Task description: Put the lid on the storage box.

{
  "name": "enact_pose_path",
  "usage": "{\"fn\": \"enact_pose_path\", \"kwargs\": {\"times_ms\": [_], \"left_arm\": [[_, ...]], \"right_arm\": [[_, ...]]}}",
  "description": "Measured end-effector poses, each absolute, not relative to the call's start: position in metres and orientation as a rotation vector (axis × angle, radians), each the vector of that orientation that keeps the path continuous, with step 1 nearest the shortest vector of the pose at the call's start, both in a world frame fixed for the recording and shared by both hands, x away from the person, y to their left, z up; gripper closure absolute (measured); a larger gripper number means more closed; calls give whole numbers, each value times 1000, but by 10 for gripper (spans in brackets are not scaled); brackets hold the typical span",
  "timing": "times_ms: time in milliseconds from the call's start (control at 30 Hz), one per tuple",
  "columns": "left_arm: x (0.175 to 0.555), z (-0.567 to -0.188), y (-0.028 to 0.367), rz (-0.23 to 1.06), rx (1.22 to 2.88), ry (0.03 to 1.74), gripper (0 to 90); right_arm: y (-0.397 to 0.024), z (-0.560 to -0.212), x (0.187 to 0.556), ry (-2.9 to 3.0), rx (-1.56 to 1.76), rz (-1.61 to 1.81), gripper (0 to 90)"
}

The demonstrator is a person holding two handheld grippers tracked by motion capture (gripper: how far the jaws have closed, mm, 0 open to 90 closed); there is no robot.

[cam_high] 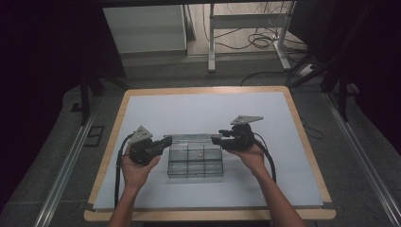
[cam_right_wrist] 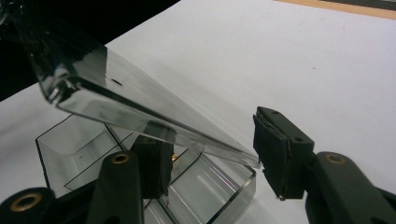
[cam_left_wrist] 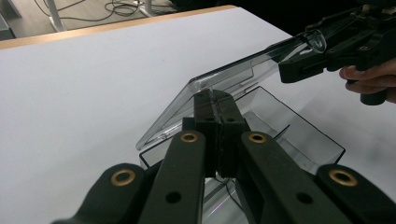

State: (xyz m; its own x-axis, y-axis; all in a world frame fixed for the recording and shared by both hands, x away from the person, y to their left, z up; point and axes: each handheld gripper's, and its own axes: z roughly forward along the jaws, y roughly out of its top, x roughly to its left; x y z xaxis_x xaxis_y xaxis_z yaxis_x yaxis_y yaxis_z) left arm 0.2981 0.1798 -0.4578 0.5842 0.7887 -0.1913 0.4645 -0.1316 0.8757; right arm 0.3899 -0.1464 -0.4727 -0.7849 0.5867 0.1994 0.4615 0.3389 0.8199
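A clear plastic compartment box (cam_high: pixel 195 163) sits on the white sheet near the table's front. Its hinged lid (cam_high: pixel 189 138) is raised at a slant. My left gripper (cam_high: pixel 168 141) is at the box's left rear corner, and in the left gripper view its jaws (cam_left_wrist: pixel 215 105) are pressed together over the box's near wall (cam_left_wrist: pixel 154 154). My right gripper (cam_high: pixel 215 138) is at the lid's right end. In the right gripper view it (cam_right_wrist: pixel 212 151) stands open with the lid's edge (cam_right_wrist: pixel 130 102) between the pads; the right pad (cam_right_wrist: pixel 275 149) is just clear of the lid's corner.
The white sheet (cam_high: pixel 213 109) covers most of the wooden table (cam_high: pixel 203 89), with bare room behind and beside the box. Past the far edge are desk legs (cam_high: pixel 211 42) and loose cables (cam_high: pixel 257 40) on the floor. A hand (cam_left_wrist: pixel 369 81) carries the right gripper.
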Motion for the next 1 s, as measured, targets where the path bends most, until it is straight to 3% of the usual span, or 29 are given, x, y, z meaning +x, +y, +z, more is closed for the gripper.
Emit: {"fn": "enact_pose_path", "kwargs": {"times_ms": [1000], "left_arm": [[293,-459,178,375,1788,1018,896]], "right_arm": [[-182,-467,374,2425,971,1397,393]]}}
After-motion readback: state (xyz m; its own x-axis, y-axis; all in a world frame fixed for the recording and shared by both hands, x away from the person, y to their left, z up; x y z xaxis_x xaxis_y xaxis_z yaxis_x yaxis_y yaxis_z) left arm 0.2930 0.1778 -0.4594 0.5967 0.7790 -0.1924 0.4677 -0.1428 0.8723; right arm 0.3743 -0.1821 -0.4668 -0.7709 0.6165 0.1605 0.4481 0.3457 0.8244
